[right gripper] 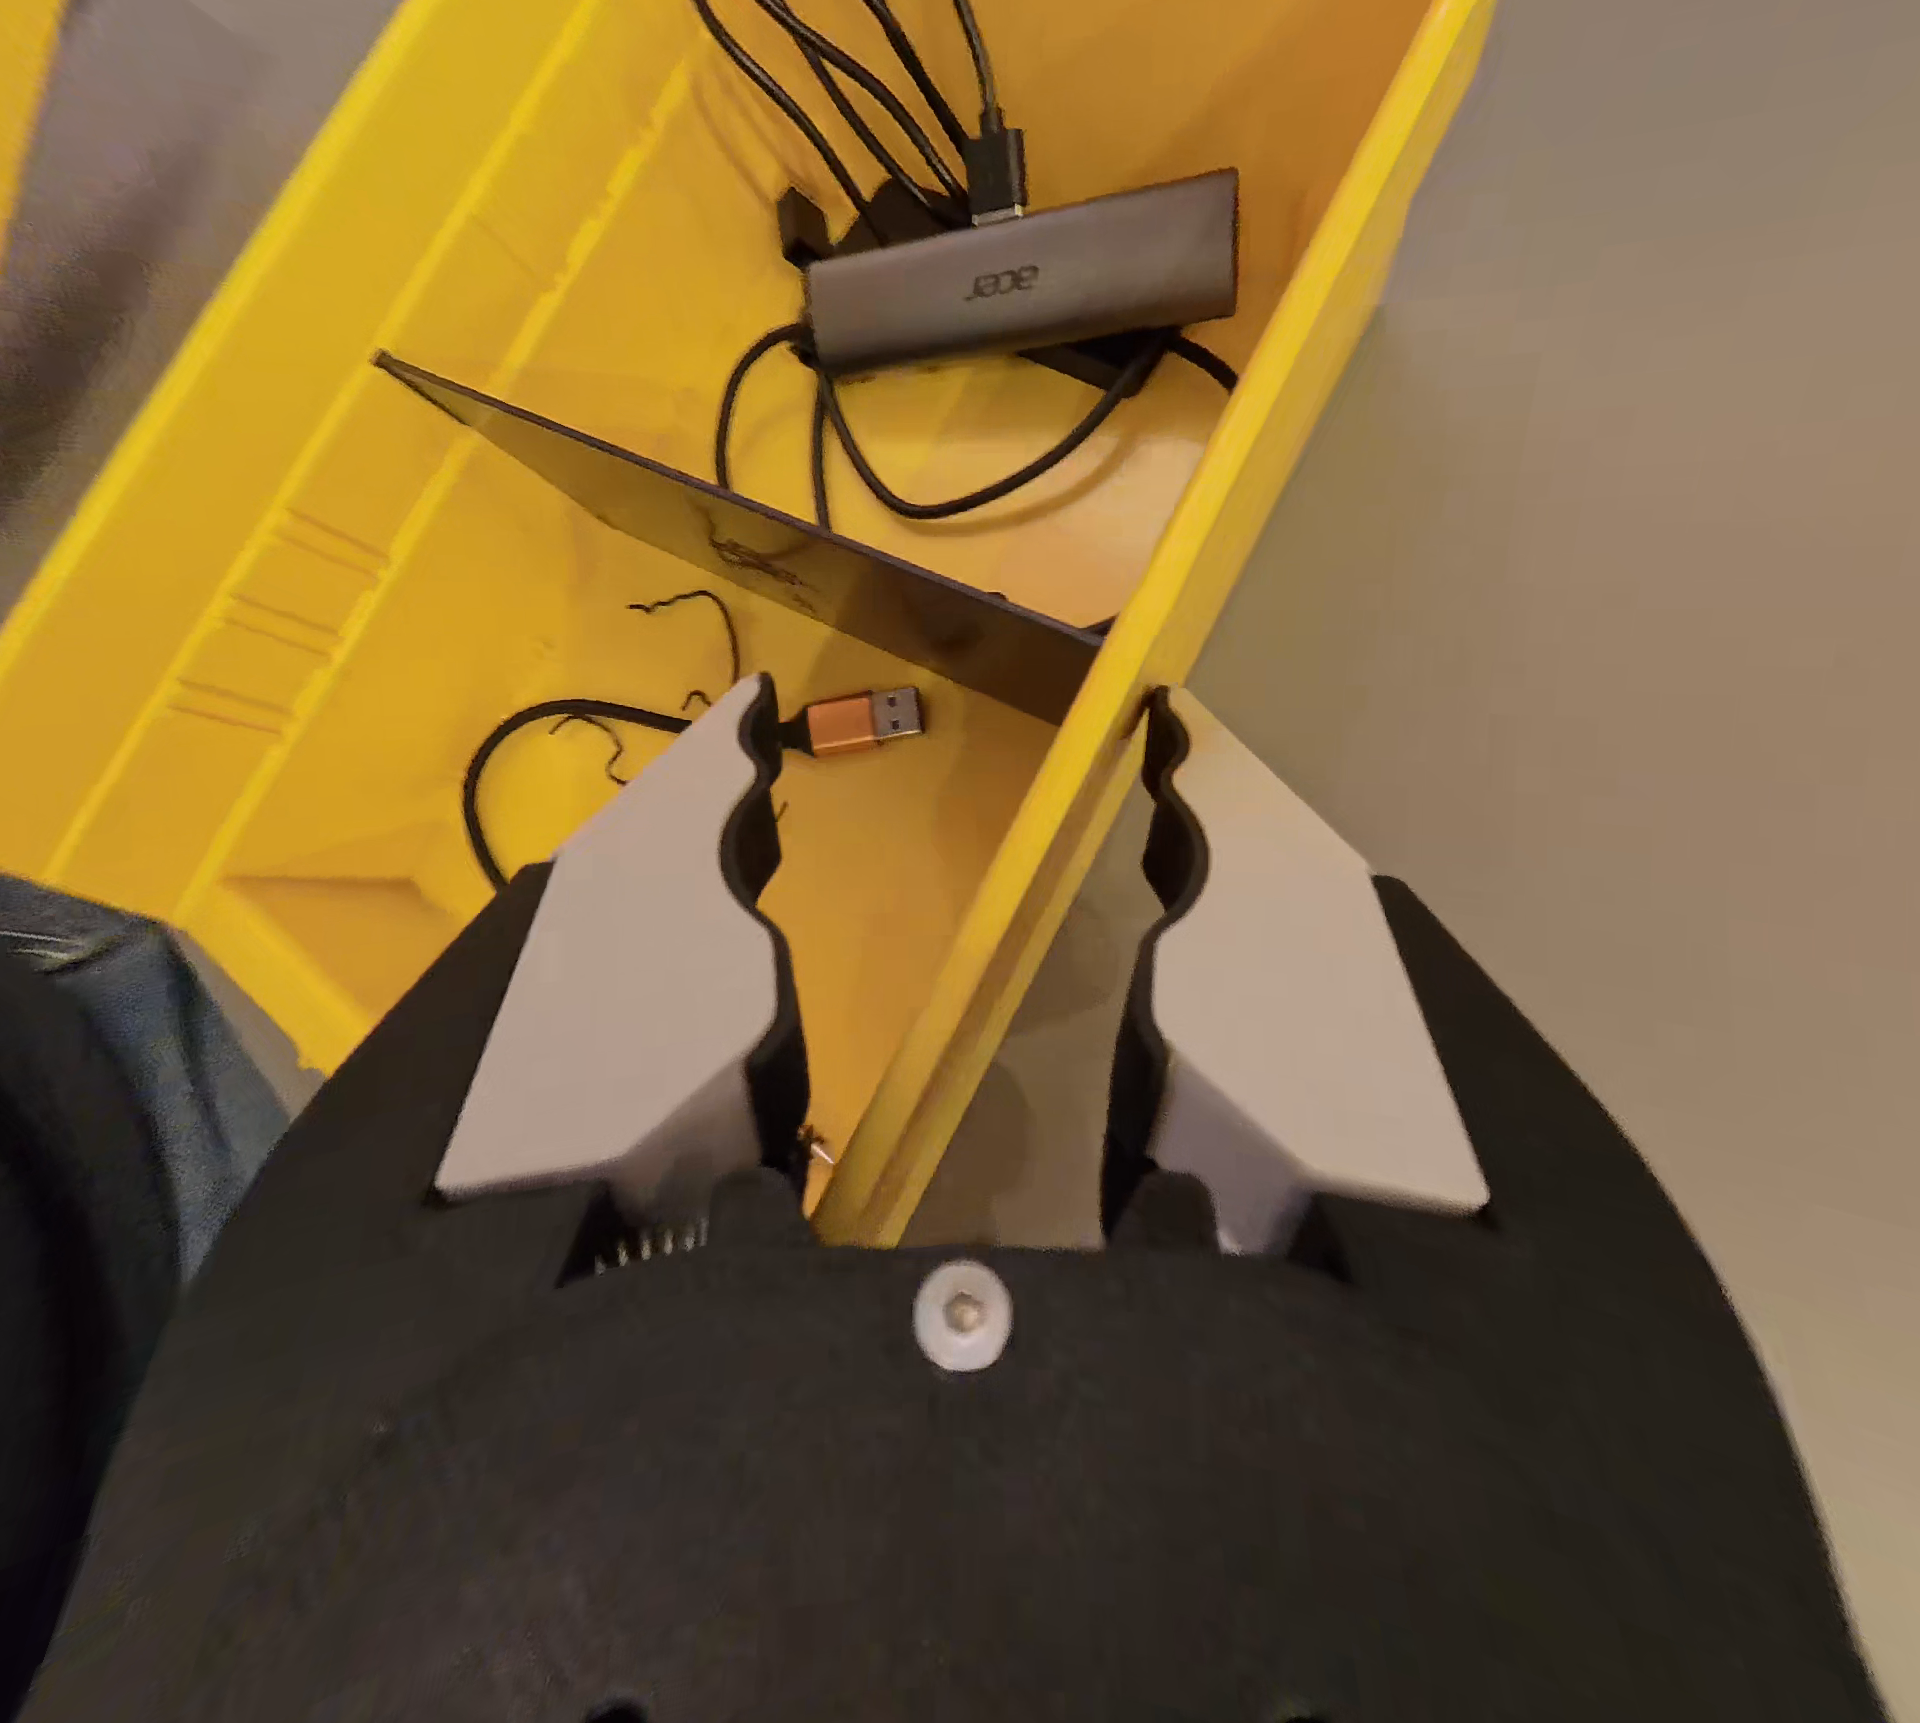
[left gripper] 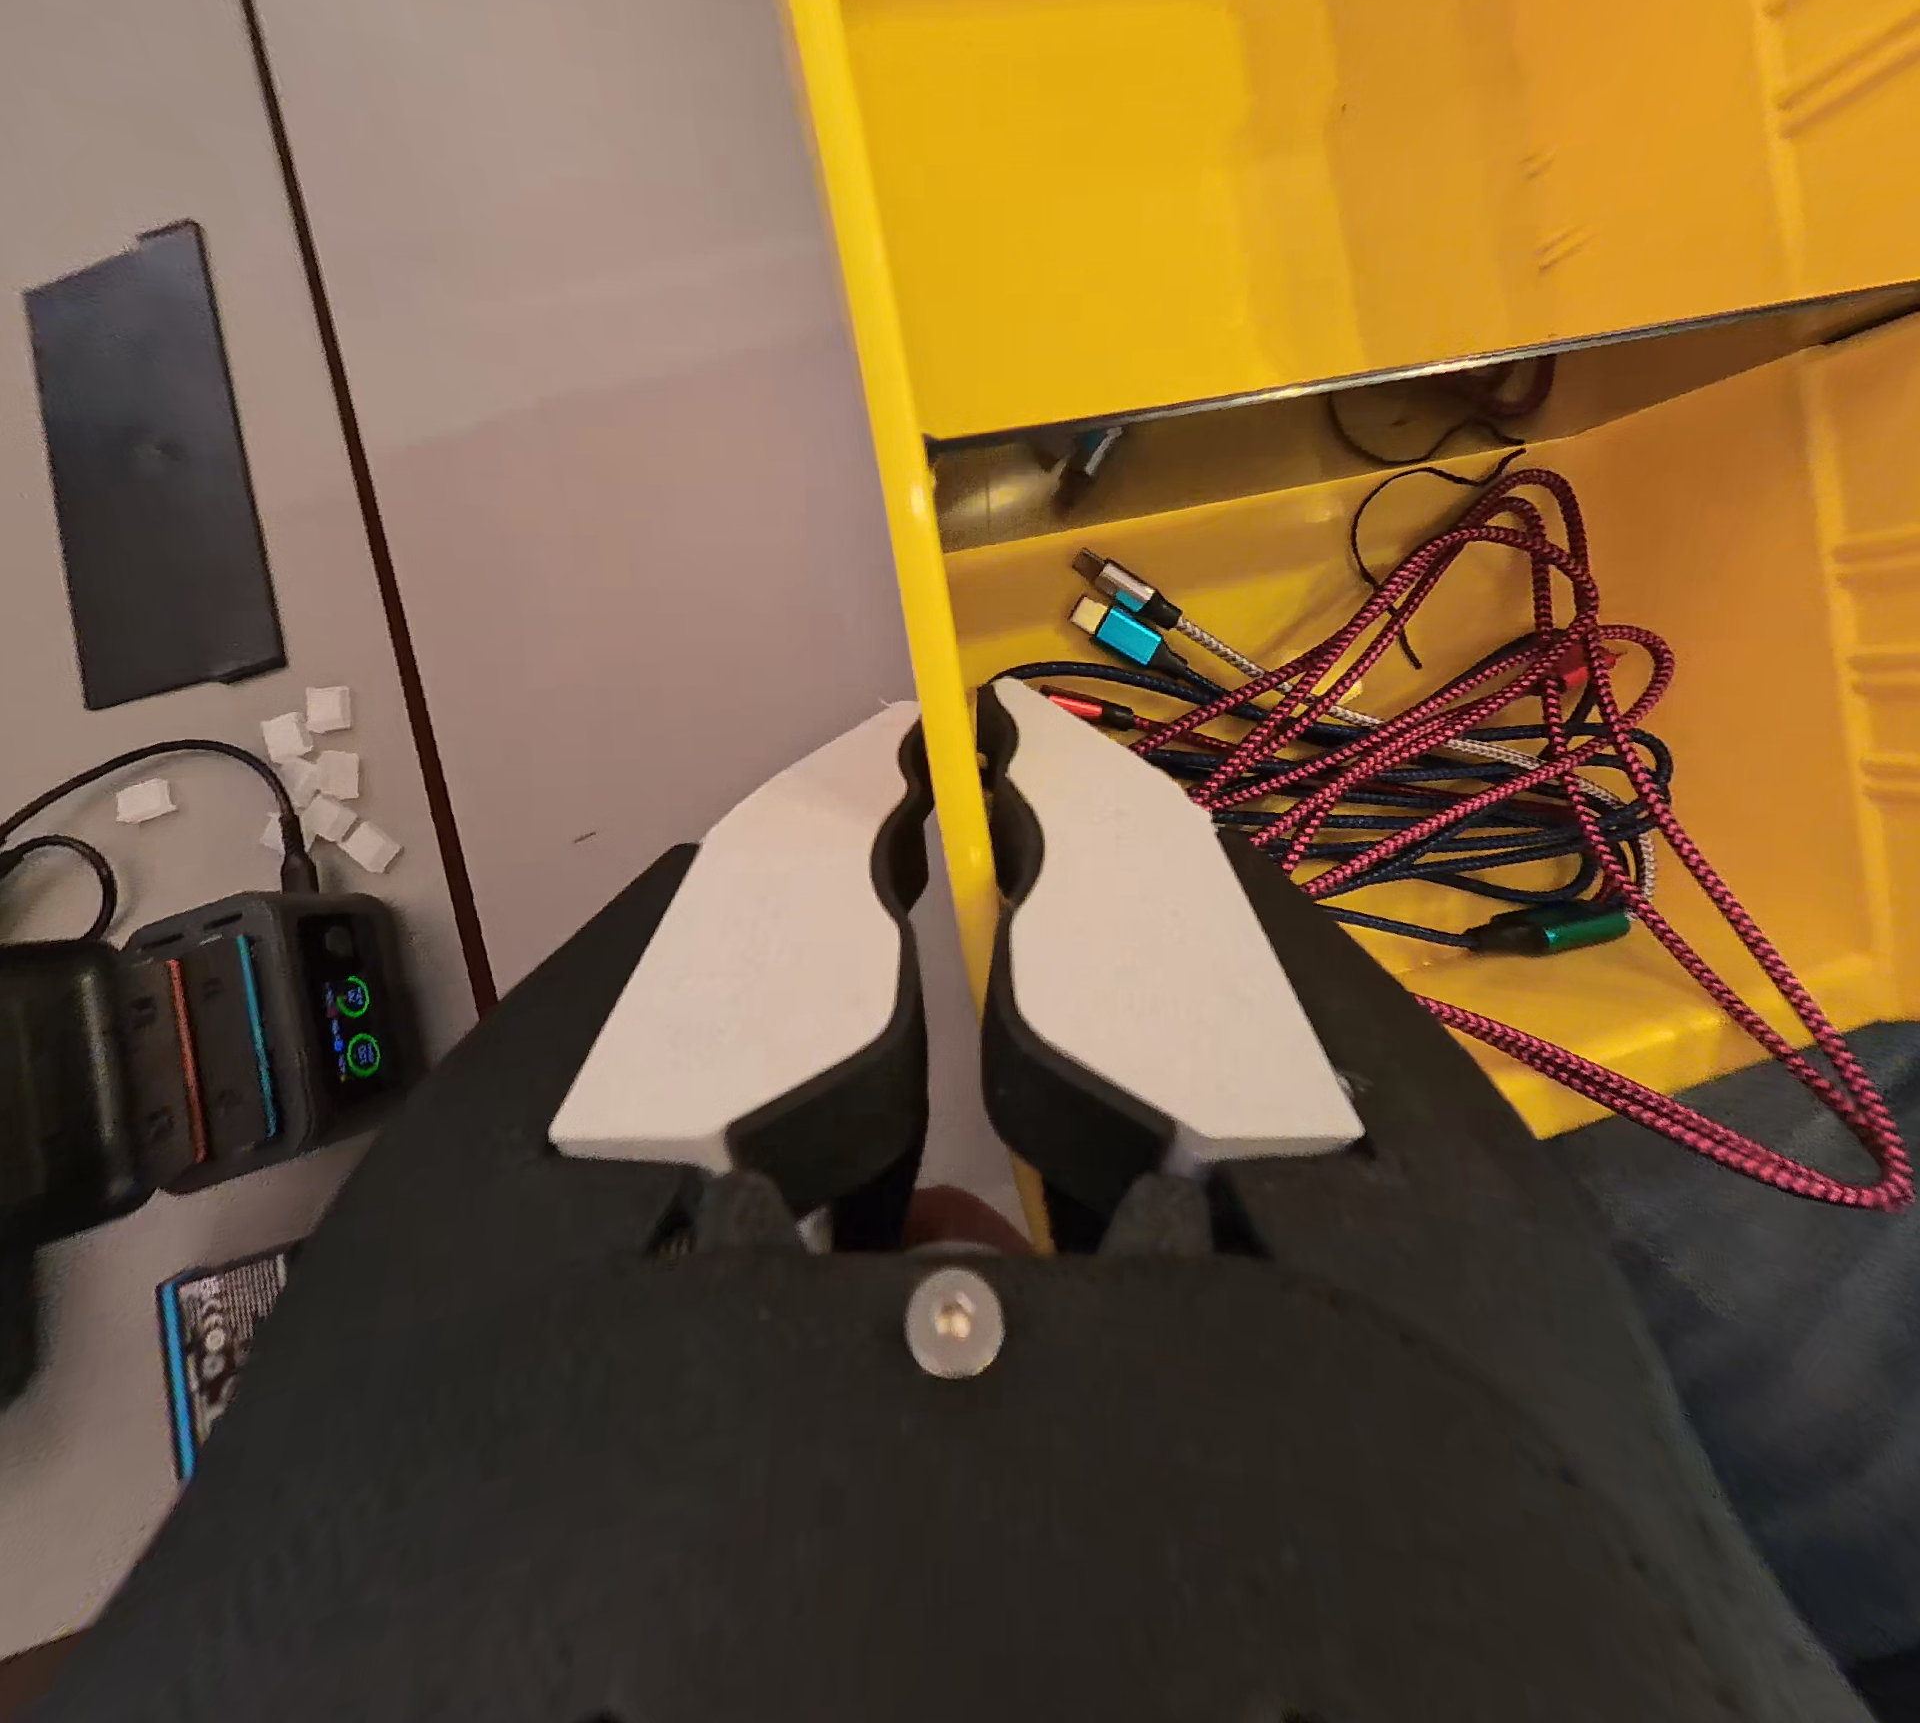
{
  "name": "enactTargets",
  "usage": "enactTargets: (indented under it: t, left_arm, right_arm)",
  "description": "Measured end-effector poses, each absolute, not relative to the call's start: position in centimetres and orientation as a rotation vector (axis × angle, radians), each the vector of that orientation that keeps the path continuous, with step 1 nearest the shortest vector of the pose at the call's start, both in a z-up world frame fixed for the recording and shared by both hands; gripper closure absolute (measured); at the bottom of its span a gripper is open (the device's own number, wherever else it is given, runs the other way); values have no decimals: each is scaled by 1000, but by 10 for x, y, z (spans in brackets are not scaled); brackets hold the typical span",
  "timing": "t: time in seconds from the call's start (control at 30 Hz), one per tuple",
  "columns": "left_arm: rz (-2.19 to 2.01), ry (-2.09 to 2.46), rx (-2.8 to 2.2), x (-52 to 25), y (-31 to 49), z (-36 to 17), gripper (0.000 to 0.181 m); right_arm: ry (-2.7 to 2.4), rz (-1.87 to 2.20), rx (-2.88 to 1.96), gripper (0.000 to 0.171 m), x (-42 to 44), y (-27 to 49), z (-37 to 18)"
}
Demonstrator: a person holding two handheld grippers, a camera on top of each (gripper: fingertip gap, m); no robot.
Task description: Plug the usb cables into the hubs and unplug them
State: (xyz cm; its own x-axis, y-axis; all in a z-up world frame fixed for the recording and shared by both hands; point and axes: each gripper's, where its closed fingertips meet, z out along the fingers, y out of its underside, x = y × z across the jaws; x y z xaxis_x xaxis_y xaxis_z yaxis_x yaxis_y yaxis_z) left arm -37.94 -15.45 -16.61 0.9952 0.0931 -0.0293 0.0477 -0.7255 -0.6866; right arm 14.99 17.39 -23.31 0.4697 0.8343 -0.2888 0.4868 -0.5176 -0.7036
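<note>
Left wrist view is showing the left gripper straddling the yellow wall of a bin, one finger outside over the grey table, the other inside; the fingers are standing close together with only a narrow slit between them, and whether they are actually pinching the wall I cannot tell. My guess is that it is steadying the bin. Just beyond the inner finger, a tangle of braided USB cables is lying in the near compartment, red-black and navy strands looping over each other, with a blue-shelled plug and a silver one resting side by side toward the dark divider. The far compartment is looking bare. Outside the bin, a charging block with a small lit display is sitting near some white caps and a dark flat plate.

Right wrist view is showing the right gripper with fingers spread wide, straddling the wall of a yellow bin. Just past its left fingertip, an orange-shelled USB-A plug is lying on the bin floor, its black lead curling behind the finger; it is probably the next pick. Beyond the slanted divider, the grey hub is resting on coiled black cable, one black connector lying against its far edge.
</note>
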Motion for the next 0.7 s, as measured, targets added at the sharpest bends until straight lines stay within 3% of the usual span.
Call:
enactTargets:
  t: [0.03,0.13,0.33,0.57,0.7]
  left_arm:
    - [83,-116,-2364,-377,-156,-158,175]
    - [86,-160,-2291,-371,-160,-127,175]
    - [94,-205,-2167,-364,-174,-70,175]
    - [98,-168,-2098,-345,-172,-31,175]
    - [66,-148,-2089,-331,-162,-22,175]
  right_arm:
    - [-1098,893,-2166,99,133,164,-230]
    - [-1108,996,-2120,91,84,136,-224]
    - [-1046,1213,-1996,93,-3,83,-201]
    - [-1053,1366,-1929,80,-93,28,-195]
    - [-936,1551,-1920,84,-134,8,-190]
